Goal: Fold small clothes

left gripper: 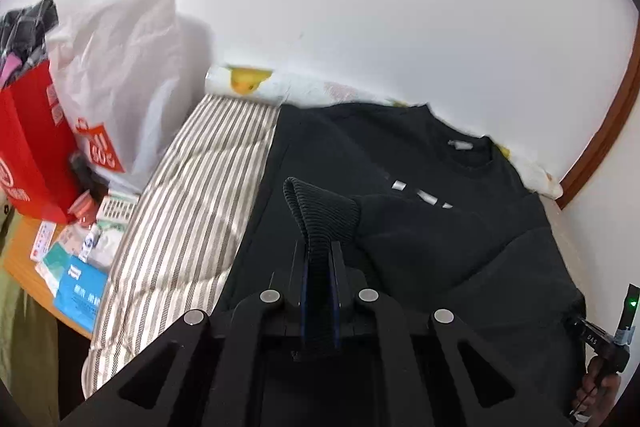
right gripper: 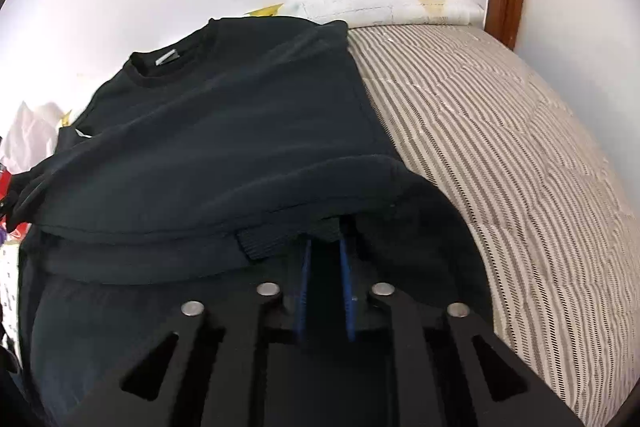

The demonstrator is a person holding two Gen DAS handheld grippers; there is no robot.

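Left wrist view: the left tool [left gripper: 318,259] is clamped nearly closed on the ribbed cuff [left gripper: 316,207] of a black sweatshirt [left gripper: 420,227], and the cuff stands up out of the jaws in a loop. The sleeve runs right and away from the tool, across the chest, so its long axis lies crosswise over the body of the garment, which is spread on a striped bed [left gripper: 192,195] with the collar [left gripper: 468,151] at the far side by the wall.

Right wrist view: the right tool [right gripper: 324,247] is likewise pinched nearly closed on dark ribbed fabric [right gripper: 276,241] at the near edge, under a fold that bulges just beyond it. From there the sweatshirt body stretches away and left toward the collar; bare bed lies to the right.

The sleeve fold probably belongs to the left hand, the nearer one.
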